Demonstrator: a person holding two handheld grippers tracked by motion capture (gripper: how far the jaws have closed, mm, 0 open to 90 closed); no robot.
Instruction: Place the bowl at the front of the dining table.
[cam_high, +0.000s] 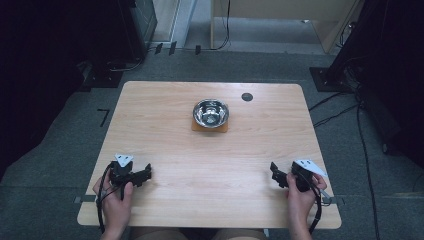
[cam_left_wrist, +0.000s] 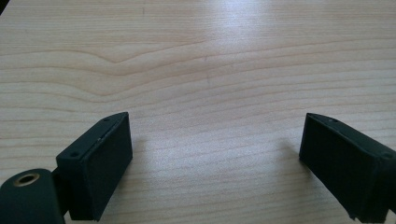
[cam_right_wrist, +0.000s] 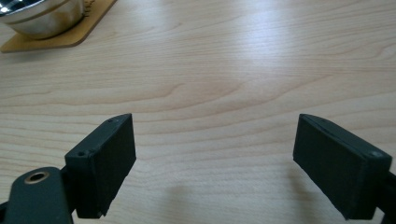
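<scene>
A shiny steel bowl (cam_high: 211, 112) sits on a tan square mat (cam_high: 210, 127) at the middle back of the wooden table (cam_high: 210, 165). My left gripper (cam_high: 145, 175) rests near the front left, held by a hand, and stands open over bare wood (cam_left_wrist: 215, 140). My right gripper (cam_high: 274, 172) rests near the front right, also open with nothing between its jaws (cam_right_wrist: 215, 144). In the right gripper view the bowl (cam_right_wrist: 42, 16) and its mat (cam_right_wrist: 60, 37) appear at the top left, far from the jaws.
A small dark round grommet (cam_high: 247, 97) is set in the table behind the bowl to its right. Cables and dark stands lie on the grey floor around the table.
</scene>
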